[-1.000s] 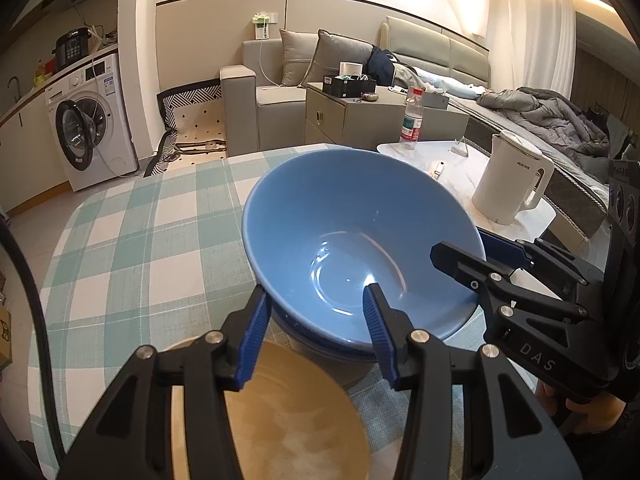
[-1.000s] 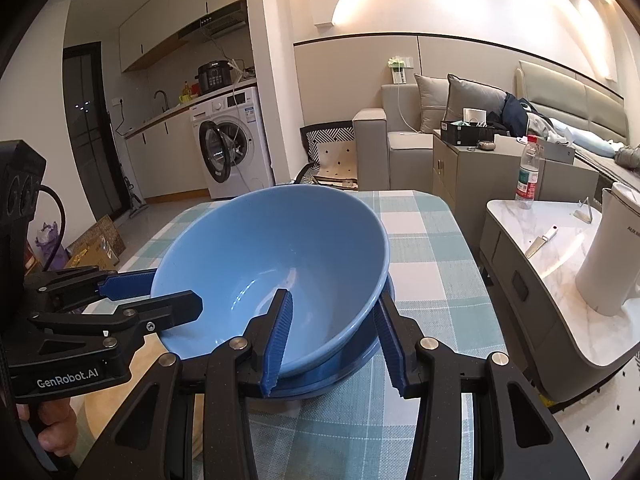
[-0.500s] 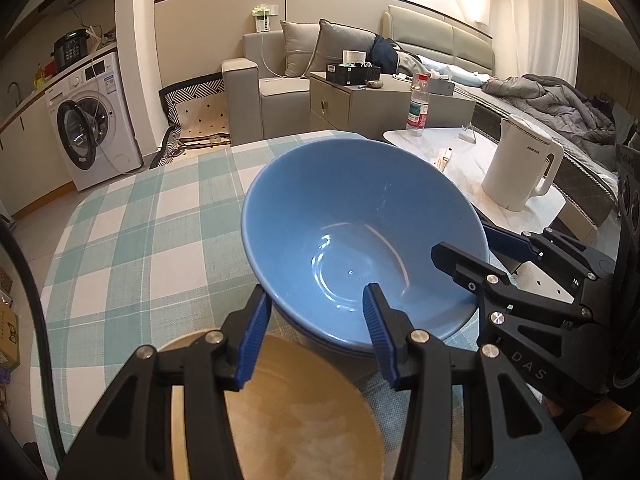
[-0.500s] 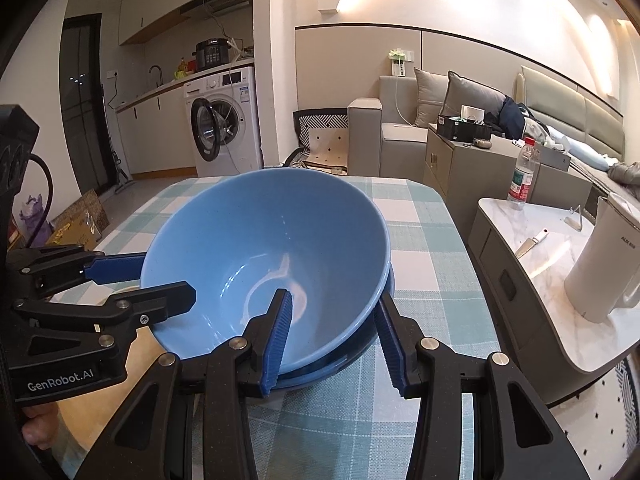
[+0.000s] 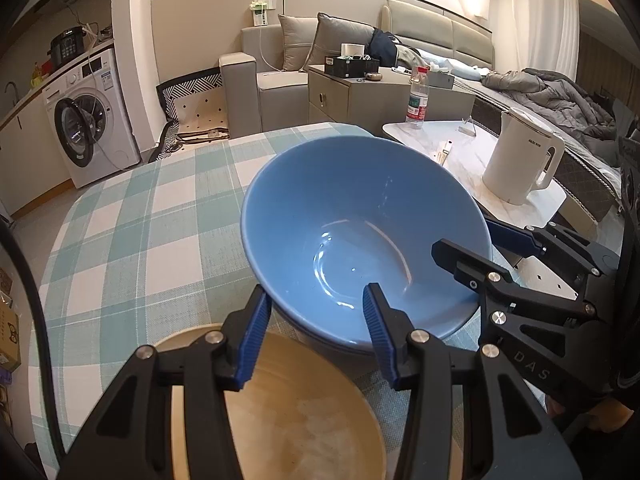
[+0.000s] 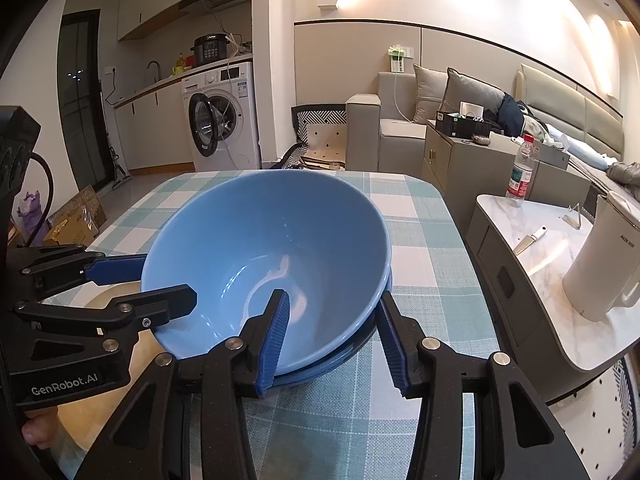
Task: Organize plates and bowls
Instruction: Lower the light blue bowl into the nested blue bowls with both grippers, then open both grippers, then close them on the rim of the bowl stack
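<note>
We hold the blue bowl (image 5: 360, 236) from both sides, tilted, over a second blue bowl (image 6: 348, 354) on the checked tablecloth (image 5: 132, 240), toward the table's right edge. Our left gripper (image 5: 316, 316) straddles its near rim, one finger inside and one outside, yet the jaws look spread and we cannot tell whether they pinch it. Our right gripper (image 6: 334, 332) likewise straddles the rim; its grip is equally unclear. A tan plate (image 5: 304, 412) lies just beside the bowls, at the near edge.
</note>
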Motion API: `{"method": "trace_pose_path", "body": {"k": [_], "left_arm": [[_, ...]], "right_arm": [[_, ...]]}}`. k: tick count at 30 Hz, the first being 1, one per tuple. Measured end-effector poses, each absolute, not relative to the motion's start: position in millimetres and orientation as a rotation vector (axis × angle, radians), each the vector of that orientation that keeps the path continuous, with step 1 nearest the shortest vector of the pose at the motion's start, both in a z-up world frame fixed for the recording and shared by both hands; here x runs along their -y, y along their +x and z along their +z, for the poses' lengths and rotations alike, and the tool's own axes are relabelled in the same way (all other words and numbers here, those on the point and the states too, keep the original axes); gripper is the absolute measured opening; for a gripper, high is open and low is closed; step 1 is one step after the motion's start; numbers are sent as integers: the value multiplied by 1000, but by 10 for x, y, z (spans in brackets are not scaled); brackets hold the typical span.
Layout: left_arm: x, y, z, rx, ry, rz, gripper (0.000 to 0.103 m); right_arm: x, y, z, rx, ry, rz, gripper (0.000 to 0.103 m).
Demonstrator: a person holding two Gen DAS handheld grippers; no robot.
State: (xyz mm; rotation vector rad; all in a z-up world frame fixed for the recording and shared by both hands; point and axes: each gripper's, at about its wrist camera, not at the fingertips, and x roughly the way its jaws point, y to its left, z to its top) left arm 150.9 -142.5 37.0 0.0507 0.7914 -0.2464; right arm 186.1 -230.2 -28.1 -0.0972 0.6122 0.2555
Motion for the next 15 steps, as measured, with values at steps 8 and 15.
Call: {"method": "trace_pose_path", "body": {"k": [8, 15], "left_arm": [[1422, 1525, 352, -803, 46, -245, 47], [1430, 1526, 340, -803, 64, -239, 48]], "right_arm": [[2313, 1874, -298, -614, -107, 260, 53], [2316, 1881, -292, -619, -101, 271, 57]]}}
